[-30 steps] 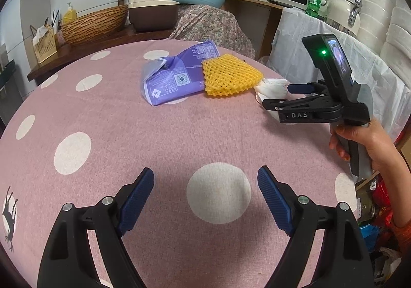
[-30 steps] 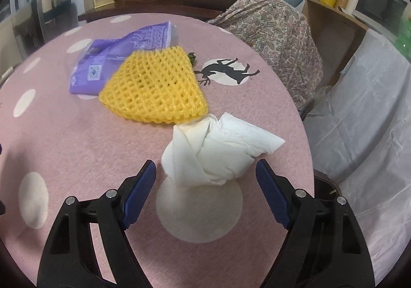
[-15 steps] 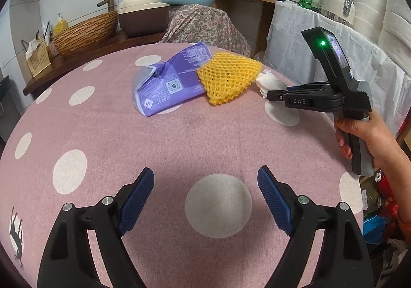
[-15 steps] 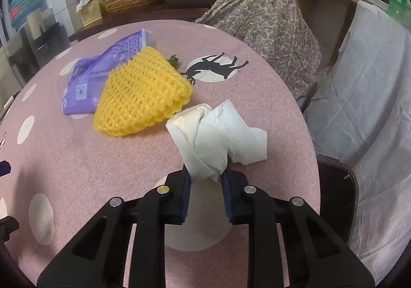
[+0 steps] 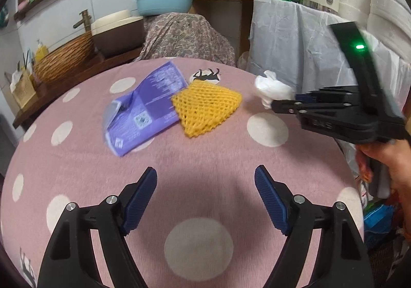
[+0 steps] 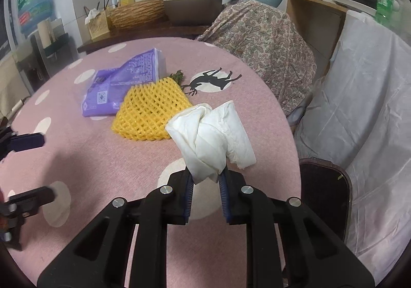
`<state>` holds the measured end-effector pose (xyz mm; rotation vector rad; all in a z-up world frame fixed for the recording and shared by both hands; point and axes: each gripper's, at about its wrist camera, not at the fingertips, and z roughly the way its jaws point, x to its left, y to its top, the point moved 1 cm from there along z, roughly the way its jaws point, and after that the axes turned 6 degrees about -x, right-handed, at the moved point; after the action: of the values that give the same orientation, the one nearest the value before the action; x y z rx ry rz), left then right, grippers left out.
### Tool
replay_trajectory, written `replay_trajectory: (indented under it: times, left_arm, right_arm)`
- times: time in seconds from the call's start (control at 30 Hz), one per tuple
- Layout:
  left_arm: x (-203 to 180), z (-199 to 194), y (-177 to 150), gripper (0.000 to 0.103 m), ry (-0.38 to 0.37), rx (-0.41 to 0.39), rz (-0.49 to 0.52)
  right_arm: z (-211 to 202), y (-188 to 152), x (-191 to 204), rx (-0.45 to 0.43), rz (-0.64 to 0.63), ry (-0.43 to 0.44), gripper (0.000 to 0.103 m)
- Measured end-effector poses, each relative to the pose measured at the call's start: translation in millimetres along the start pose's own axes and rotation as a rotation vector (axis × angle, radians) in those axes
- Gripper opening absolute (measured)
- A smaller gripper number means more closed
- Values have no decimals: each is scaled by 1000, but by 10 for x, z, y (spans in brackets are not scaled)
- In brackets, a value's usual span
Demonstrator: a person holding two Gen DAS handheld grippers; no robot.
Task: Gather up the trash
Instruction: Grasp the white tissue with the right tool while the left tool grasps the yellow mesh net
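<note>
My right gripper (image 6: 206, 174) is pinching a crumpled white tissue (image 6: 210, 133), its jaws still closing on it, and holds it just above the pink dotted table (image 6: 102, 159). In the left wrist view that tissue (image 5: 269, 87) hangs at the right gripper's (image 5: 274, 105) tips near the table's right edge. A yellow foam net (image 5: 205, 108) lies mid-table, overlapping a purple plastic packet (image 5: 143, 110). My left gripper (image 5: 205, 172) hovers over the near side of the table, well short of both. Its jaws stand wide, closing slightly, with nothing between them.
A small green sprig (image 6: 177, 75) lies behind the net. A paisley-covered object (image 5: 185, 36) stands beyond the table's far edge and a white sheet (image 5: 295, 43) drapes furniture at the right. A dark seat or bin (image 6: 323, 185) sits below the table's right edge.
My right gripper closed on the tissue and lifted it off the table. The left gripper moved closer to the packet and net, rolling a little.
</note>
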<state>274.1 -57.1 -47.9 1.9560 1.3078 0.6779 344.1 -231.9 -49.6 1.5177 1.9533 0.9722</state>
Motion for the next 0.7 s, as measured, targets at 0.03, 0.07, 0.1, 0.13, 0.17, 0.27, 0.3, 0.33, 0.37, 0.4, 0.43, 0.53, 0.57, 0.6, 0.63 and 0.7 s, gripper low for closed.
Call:
replay_trajectory:
  times: [0.03,0.07,0.1,0.13,0.17,0.27,0.3,0.33,0.37,0.4,0.43,0.53,0.57,0.6,0.63,0.7]
  left_arm:
    - [-24,64,45,77,0,1,10]
    - [-41,124,82,77,-5,3,13]
    - [-54,205,129,76,-4,5,15]
    - [-64,268,164,74,1,7,18]
    - [-82,329,199,73,5,9,26]
    - [-157,518,309,70,17,10,69]
    - [-181,569,339,70,15,11,77]
    - [-204,622,372,70,10,12,82]
    - [-226,661,401,70,6,14,86]
    - [-251,697,422,70,2,15,92]
    - [-281,744,446,70,-3,18,101]
    - [-355,863,470,69,3,29,127]
    - [-369,905,474,67,6,36,132]
    - [-378,941,477,66,6,43,132]
    - [-385,980,481,65,5,50,133]
    - [-389,1033,484,62,10,57,135]
  right_arm:
    - [-47,-14,-17,-7,10,5,19]
    - [-116,-32,-39,-18,22,6,19]
    - [-177,-50,-61,-26,32,7,19]
    - [-238,-70,-84,-32,44,13,19]
    - [-281,-81,-98,-35,52,19,19]
    - [-417,-147,-135,-46,64,21,19]
    - [-450,-168,-149,-46,68,22,19]
    - [-489,-193,-167,-49,71,18,19]
    - [-513,-215,-178,-52,71,13,19]
    - [-539,-235,-193,-53,70,5,19]
    - [-554,-252,-209,-53,72,3,19]
    - [-603,-304,-253,-56,93,6,19]
    - [-618,-323,-260,-58,92,1,19]
    - [-630,-333,-270,-59,92,-2,19]
    - [-642,-344,-272,-61,93,-3,19]
    - [-669,-373,-289,-64,99,-3,19]
